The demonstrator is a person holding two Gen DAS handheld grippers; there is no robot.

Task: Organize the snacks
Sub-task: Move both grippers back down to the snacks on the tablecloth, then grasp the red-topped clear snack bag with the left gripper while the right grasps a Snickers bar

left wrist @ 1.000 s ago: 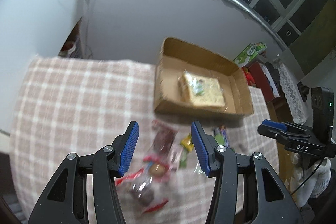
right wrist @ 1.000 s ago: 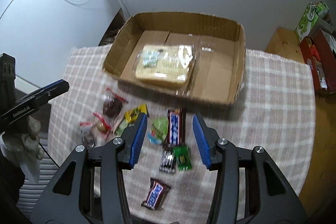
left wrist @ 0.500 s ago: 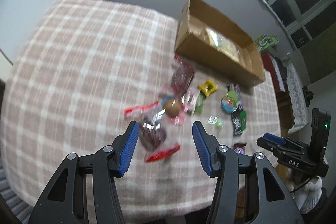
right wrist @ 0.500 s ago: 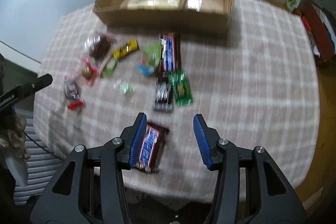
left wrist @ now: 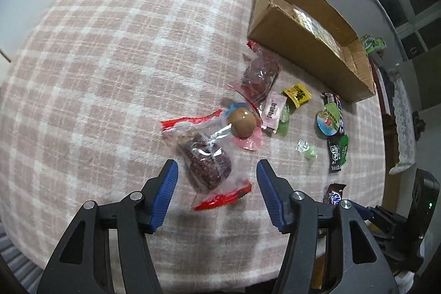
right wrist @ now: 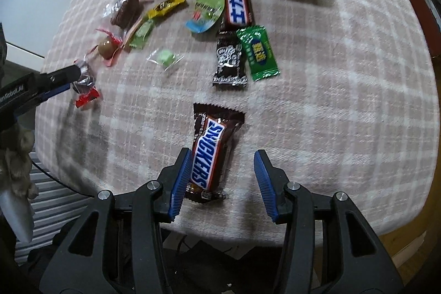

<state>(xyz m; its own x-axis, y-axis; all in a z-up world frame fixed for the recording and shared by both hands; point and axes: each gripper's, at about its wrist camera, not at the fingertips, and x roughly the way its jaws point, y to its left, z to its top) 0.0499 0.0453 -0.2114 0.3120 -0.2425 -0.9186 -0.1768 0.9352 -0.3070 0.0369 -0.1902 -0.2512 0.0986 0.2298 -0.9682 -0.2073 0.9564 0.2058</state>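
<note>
Early stage: only one clear-wrapped pale snack pack lies in the brown cardboard box; about a dozen wrapped snacks are still loose on the pink plaid tabletop. Left tongs point steeply down, jaws opening, straddling the clear red-ended dark cake packet, pads apparently not touching. Right tongs also point down, partly open, empty, over the brown Snickers bar; contact with one pad is unclear.

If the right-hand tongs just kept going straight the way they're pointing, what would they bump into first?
Most likely the Snickers bar lying on the checked tablecloth: it sits between the open right tongs, nearer one blue pad. Depth is hard to judge.
</note>
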